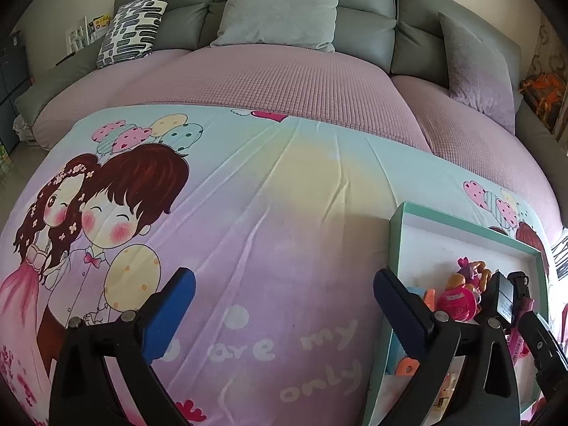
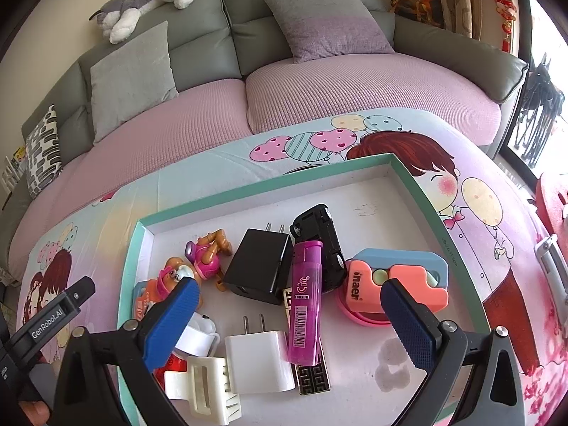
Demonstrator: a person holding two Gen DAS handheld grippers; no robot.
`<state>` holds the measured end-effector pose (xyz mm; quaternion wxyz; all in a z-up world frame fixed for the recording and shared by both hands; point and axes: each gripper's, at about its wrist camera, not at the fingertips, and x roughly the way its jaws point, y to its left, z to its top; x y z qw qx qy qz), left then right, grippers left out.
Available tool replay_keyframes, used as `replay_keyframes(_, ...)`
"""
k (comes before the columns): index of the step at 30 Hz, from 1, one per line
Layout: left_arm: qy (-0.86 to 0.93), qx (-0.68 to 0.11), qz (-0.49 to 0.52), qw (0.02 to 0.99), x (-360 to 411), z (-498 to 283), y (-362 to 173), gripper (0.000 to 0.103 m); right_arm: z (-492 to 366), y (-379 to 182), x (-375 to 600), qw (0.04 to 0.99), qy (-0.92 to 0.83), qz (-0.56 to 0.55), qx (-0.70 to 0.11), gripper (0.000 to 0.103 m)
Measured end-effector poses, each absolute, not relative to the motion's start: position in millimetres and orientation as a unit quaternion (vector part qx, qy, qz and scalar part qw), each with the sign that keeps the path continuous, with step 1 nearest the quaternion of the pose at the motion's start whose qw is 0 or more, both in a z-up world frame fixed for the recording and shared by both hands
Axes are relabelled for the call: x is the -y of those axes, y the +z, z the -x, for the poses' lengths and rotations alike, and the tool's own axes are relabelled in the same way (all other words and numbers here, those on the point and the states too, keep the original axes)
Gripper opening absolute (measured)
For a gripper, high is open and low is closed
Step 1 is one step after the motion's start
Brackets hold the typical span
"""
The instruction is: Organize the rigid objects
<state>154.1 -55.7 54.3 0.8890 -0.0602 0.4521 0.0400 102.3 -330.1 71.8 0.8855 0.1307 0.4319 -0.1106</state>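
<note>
A shallow teal-rimmed white box [image 2: 269,181] lies on a cartoon-printed sheet [image 1: 269,213]. Inside it are a black charger [image 2: 257,266], a white charger [image 2: 257,358], a purple lighter [image 2: 305,301], a black toy car [image 2: 321,241], a pink and blue toy [image 2: 394,277], pup figures [image 2: 209,255] and a white hair clip [image 2: 202,387]. My right gripper [image 2: 289,316] hangs open above these items, holding nothing. My left gripper [image 1: 284,305] is open over bare sheet, left of the box [image 1: 401,234]. The pup figures [image 1: 458,291] show past its right finger.
A grey sofa [image 2: 198,35] with a pink cover and several cushions [image 1: 280,10] runs behind the sheet. A plush dog [image 2: 149,0] lies on its backrest. The left gripper's body [image 2: 53,316] sits at the box's left edge in the right wrist view.
</note>
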Motion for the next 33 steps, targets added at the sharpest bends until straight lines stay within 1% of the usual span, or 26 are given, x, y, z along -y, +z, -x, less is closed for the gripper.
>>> replay_keyframes(14, 0.046, -0.432, 0.088, 0.896, 37.9, -146.7, 63.3, 0.101, -107.7, 65.7, 312.9, 0.885, -0.088, -0.122, -0.440, 0.103)
replay_keyframes(22, 0.038, -0.422, 0.109, 0.899, 30.1, -131.8, 73.4, 0.101, -100.8, 78.2, 308.4, 0.894, -0.082, -0.116, -0.425, 0.103)
replay_keyframes(33, 0.023, -0.434, 0.089, 0.896, 27.7, -93.1, 69.6, 0.101, -71.6, 89.8, 294.6, 0.899, -0.063, -0.101, -0.421, 0.103)
